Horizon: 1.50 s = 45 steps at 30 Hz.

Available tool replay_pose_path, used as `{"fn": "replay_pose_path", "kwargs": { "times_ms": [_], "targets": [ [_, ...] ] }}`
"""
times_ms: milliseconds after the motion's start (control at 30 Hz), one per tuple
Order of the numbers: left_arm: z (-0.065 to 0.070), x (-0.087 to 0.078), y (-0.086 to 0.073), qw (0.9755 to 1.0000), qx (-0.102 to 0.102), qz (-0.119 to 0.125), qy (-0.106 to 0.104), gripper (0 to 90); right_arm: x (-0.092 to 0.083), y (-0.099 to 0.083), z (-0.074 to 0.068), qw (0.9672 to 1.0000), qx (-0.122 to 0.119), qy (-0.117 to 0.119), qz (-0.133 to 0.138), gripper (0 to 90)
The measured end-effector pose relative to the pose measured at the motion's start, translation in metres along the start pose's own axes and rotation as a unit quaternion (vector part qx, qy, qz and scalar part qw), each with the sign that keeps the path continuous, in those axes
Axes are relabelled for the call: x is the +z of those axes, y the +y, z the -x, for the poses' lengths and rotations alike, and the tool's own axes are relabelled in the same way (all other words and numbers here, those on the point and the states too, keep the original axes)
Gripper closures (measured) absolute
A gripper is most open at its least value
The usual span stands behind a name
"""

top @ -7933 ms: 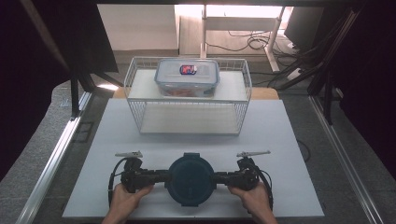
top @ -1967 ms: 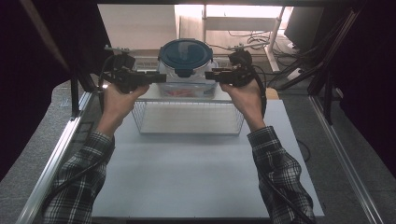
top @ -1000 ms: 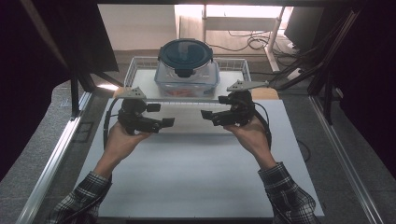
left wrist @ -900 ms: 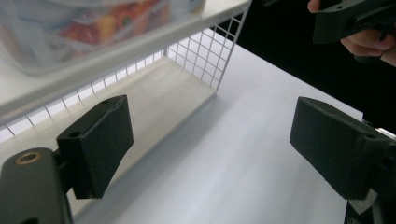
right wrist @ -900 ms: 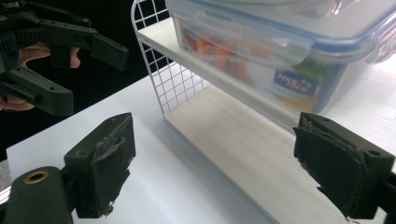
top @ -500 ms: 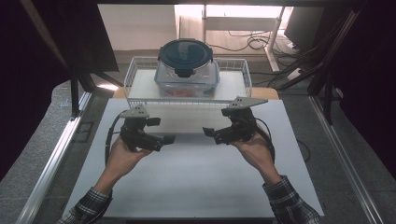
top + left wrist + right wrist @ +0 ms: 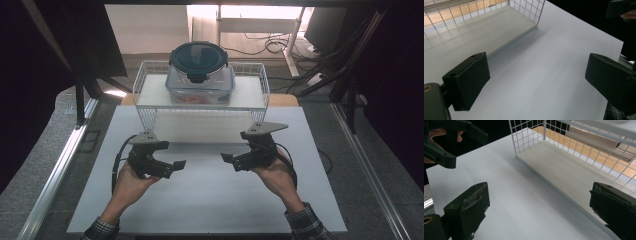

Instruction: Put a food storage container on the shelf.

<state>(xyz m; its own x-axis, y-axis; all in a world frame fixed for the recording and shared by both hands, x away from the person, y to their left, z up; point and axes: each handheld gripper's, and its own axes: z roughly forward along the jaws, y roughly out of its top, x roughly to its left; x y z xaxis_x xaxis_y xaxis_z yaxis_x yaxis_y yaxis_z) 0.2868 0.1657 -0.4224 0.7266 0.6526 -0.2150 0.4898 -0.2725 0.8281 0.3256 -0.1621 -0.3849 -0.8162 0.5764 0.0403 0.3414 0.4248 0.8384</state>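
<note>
Sitting stacked on the clear lidded box (image 7: 200,85) atop the white wire rack (image 7: 150,95), the round dark-lidded container (image 7: 199,59) looks placed, while left gripper (image 7: 172,166) and right gripper (image 7: 231,161) hover wide-fingered and empty over the white surface (image 7: 210,200).

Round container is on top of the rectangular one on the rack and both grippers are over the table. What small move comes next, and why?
Probably a short pull back toward the person, then rest. The round dark-lidded container sits stacked on the rectangular container on the wire rack. The left gripper and right gripper are open, hold nothing, and hang above the white table, so nothing seems left to grasp.
</note>
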Motion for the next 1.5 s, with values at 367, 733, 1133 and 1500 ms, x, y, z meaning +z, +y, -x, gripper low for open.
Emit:
{"fn": "replay_pose_path", "kwargs": {
  "times_ms": [367, 733, 1133, 1500],
  "targets": [
    [0.009, 0.006, -0.037, 0.9997, 0.002, -0.013, 0.019, 3.5, 0.005, -0.037, -0.005, 0.9999, 0.003, -0.007, -0.015, 2.3],
    [0.014, 0.008, -0.073, 0.9986, 0.016, -0.030, 0.041, 1.1, 0.006, -0.071, -0.011, 0.9994, 0.026, 0.003, -0.023, 1.7],
    [0.014, 0.015, -0.114, 0.9965, 0.013, -0.067, 0.049, 0.0, 0.007, -0.117, -0.023, 0.9992, 0.026, -0.012, -0.026, 1.5],
    [0.015, 0.028, -0.123, 0.9904, 0.044, -0.106, 0.077, 0.0, 0.019, -0.136, -0.023, 0.9971, 0.016, -0.030, -0.068, 1.3]
  ]
}}
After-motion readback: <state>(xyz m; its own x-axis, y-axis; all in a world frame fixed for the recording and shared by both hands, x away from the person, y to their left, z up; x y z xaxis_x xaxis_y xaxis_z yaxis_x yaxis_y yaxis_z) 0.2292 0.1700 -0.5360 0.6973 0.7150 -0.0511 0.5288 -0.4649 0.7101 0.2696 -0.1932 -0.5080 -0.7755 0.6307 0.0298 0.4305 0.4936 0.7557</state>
